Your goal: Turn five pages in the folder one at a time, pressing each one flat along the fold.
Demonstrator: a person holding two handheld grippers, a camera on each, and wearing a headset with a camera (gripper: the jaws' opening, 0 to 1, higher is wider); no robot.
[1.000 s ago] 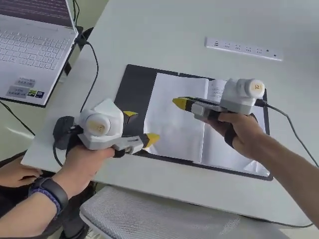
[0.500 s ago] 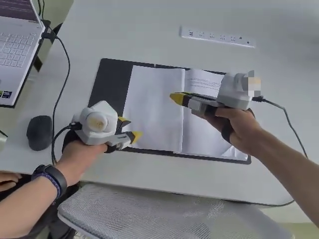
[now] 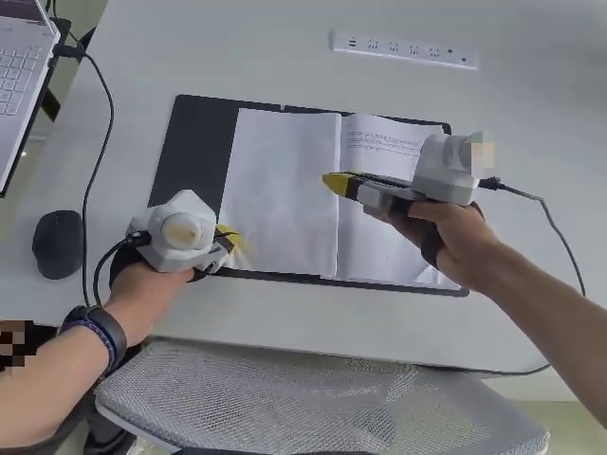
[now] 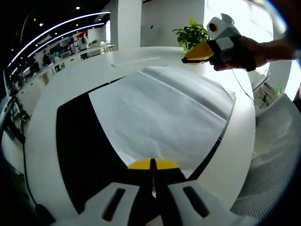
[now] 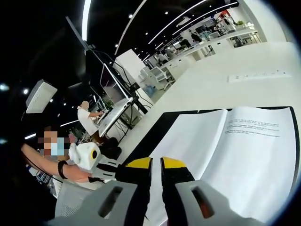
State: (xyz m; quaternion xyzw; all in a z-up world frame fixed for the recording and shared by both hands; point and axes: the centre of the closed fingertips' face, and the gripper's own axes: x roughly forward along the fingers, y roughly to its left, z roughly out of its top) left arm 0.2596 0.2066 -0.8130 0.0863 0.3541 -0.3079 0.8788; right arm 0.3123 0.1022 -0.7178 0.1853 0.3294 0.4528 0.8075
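No brand or label could be read. The printed lines at the far end of the right page (image 3: 389, 142) were too small to make out. The folder (image 3: 190, 142) lay open on the white table (image 3: 531, 123), nearer than the power strip (image 3: 403, 47). The laptop (image 3: 17, 66) was cut off at the far left.

The left gripper (image 3: 226, 242) had its jaws clenched at the near corner of the left page (image 3: 280, 190); whether paper was caught between them couldn't be told. The right gripper (image 3: 334, 180) hung over the fold, its jaws slightly parted and grasping nothing.
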